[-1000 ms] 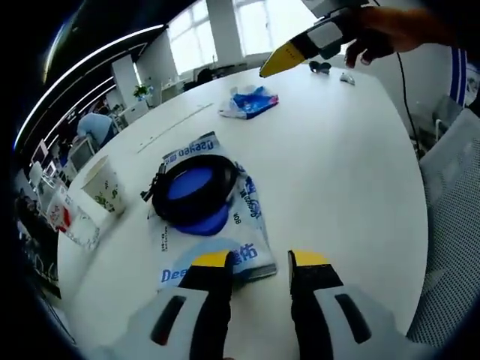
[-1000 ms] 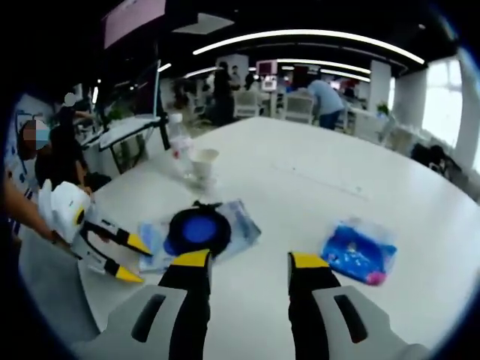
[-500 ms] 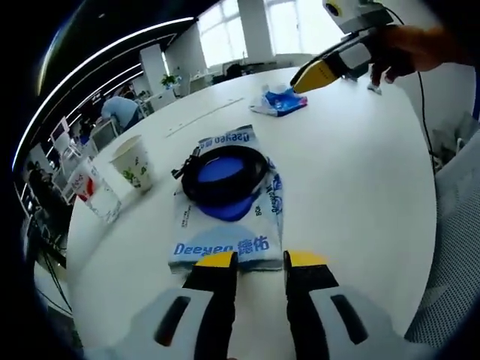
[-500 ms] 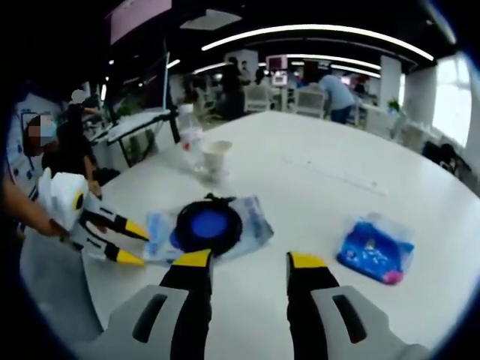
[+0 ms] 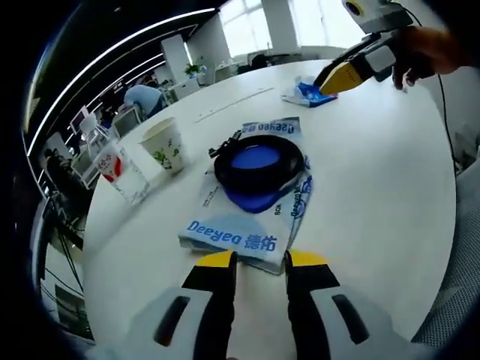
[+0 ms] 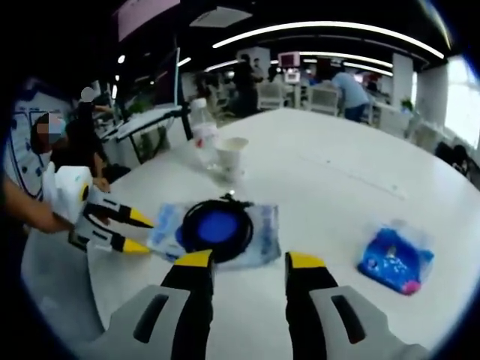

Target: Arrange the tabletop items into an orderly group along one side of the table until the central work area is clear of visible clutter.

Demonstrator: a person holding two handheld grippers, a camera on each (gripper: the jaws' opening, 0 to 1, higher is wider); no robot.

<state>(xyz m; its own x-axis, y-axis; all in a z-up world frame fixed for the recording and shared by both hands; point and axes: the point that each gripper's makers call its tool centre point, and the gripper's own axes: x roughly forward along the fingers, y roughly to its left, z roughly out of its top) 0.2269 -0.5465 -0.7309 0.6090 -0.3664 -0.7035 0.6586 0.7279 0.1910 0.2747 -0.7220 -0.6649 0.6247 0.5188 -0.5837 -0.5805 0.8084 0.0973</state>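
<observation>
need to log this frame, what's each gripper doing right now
Left gripper: open, jaws at the near edge of the wipes pack, holding nothing.
Right gripper: open, empty, above the table.

Right gripper at 6 o'clock, jaws parted, over white table. Just beyond: wipes pack carrying black coiled cable. Left gripper at 9 o'clock touching pack's edge. Blue packet at 3 o'clock. Paper cup beside bottle at 12.
</observation>
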